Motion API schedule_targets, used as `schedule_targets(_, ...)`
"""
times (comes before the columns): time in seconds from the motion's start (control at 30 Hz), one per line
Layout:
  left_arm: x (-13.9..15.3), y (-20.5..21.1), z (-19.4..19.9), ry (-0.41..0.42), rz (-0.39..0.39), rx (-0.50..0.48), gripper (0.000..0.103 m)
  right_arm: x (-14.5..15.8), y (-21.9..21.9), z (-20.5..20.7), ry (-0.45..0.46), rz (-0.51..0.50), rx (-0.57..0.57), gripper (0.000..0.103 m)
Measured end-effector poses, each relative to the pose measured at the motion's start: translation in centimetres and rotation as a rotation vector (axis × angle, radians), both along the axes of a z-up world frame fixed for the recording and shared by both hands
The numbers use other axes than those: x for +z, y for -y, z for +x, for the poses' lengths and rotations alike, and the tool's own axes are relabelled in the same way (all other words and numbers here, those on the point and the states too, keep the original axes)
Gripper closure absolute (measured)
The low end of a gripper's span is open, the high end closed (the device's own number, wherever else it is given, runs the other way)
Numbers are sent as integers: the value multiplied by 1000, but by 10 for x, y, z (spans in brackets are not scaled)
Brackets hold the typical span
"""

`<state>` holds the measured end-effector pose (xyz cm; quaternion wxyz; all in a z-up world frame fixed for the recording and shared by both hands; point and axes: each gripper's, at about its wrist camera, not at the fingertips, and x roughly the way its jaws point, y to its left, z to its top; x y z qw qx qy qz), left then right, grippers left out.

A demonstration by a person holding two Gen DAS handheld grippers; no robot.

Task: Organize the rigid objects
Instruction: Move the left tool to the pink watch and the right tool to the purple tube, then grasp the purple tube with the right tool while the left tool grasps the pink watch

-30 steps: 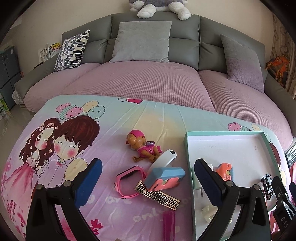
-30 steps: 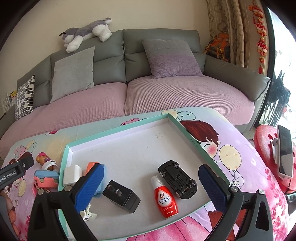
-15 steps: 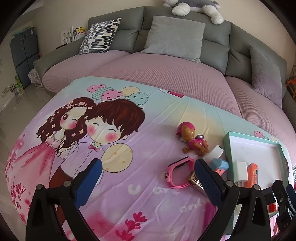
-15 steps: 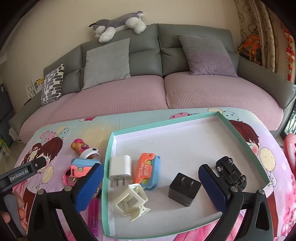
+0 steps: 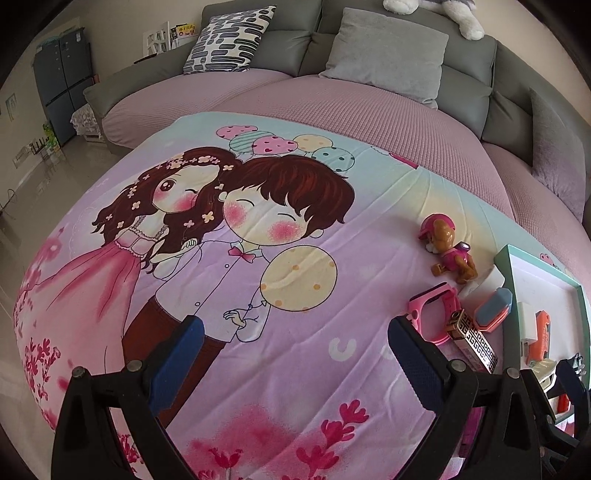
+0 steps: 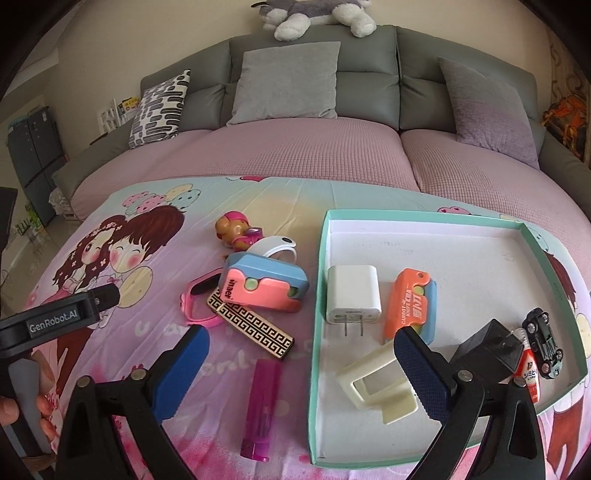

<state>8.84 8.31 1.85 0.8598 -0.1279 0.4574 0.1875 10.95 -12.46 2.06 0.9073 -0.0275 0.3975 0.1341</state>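
A teal-rimmed tray [image 6: 436, 215] holds a white charger [image 6: 352, 291], an orange carrot knife [image 6: 410, 301], a cream bracket [image 6: 373, 380], a black adapter [image 6: 487, 349], a small red bottle [image 6: 529, 373] and a black toy car [image 6: 545, 341]. Left of it lie a pink and blue carrot knife [image 6: 264, 286], a pink watch [image 6: 197, 301], a patterned gold and black lighter [image 6: 251, 325], a magenta tube [image 6: 260, 402], a white band [image 6: 277, 247] and a toy pup [image 6: 236, 229]. My right gripper [image 6: 299, 373] is open above the tray's left rim. My left gripper [image 5: 295, 362] is open over bare cloth, left of the pile [image 5: 458, 314].
A cartoon-print cloth [image 5: 258, 229] covers the table. A grey sofa with pink seat covers [image 6: 295, 147], cushions and a plush dog [image 6: 314, 14] stands behind. The left gripper's body [image 6: 55, 317] shows at the left edge of the right wrist view.
Both grippers have swung left. The left one now faces the cartoon couple, with the pile at its right. The right one has moved from over the tray to its left rim.
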Motion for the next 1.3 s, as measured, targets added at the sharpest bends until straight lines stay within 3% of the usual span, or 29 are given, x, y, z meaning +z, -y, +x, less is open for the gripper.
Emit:
schedule_targets(0.23, -10, 4, 7, -32, -12, -28, 3, -11, -2, -4, -75, 48, 26, 28)
schedule_targets(0.53, -34, 9, 15, -117, -1, -65, 3, -18, -10, -17, -95, -21, 36, 51)
schedule_targets(0.73, -35, 1, 15, -116, -13, -49, 3, -12, -11, -22, -83, -40, 51, 57)
schedule_targets(0.8, -35, 0, 15, -114, -17, -47, 3, -9, -12, -24, -82, -28, 77, 63)
schedule_targets(0.97, -36, -3, 15, -117, -20, -37, 3, -15, -25, -26, -105, -55, 120, 66)
schedule_targets(1.3, -36, -6, 15, -109, -23, -26, 3, -31, -27, -20, -181, -92, 103, 70)
